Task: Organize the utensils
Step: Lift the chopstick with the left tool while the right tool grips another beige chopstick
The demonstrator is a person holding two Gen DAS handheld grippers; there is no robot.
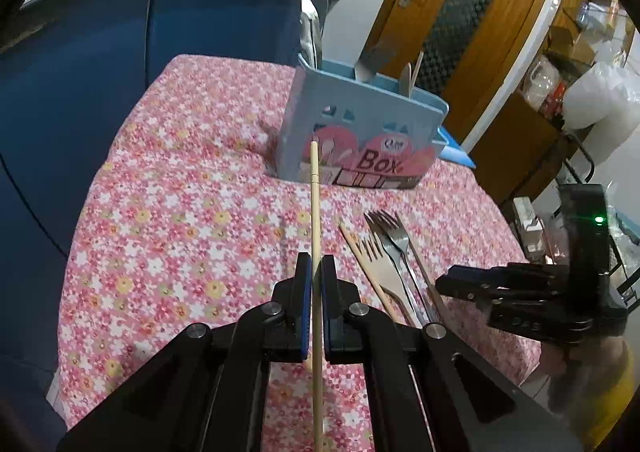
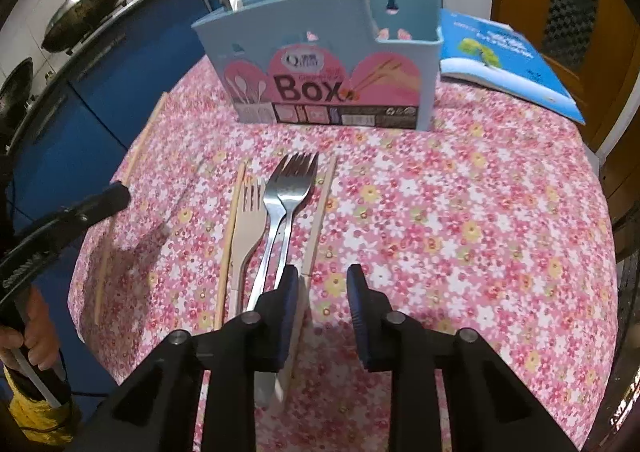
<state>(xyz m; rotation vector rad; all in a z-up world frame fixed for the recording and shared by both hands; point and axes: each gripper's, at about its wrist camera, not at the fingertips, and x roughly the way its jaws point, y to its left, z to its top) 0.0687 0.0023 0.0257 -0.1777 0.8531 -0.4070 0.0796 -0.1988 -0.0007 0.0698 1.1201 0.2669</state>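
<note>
A pale wooden chopstick is pinched in my left gripper, which is shut on it; the stick points toward the light blue utensil box. In the right wrist view the box stands at the back of the flowered tablecloth with several utensils upright in it. On the cloth lie two metal forks, a wooden fork, a chopstick and a flat wooden stick. My right gripper hangs open over their handles; the flat stick runs under its left finger, untouched. My left gripper shows at the left.
A blue book lies right of the box. Blue cabinets with pots on top stand behind the table. A wooden door and a cluttered shelf are at the right. The table edge curves close on both sides.
</note>
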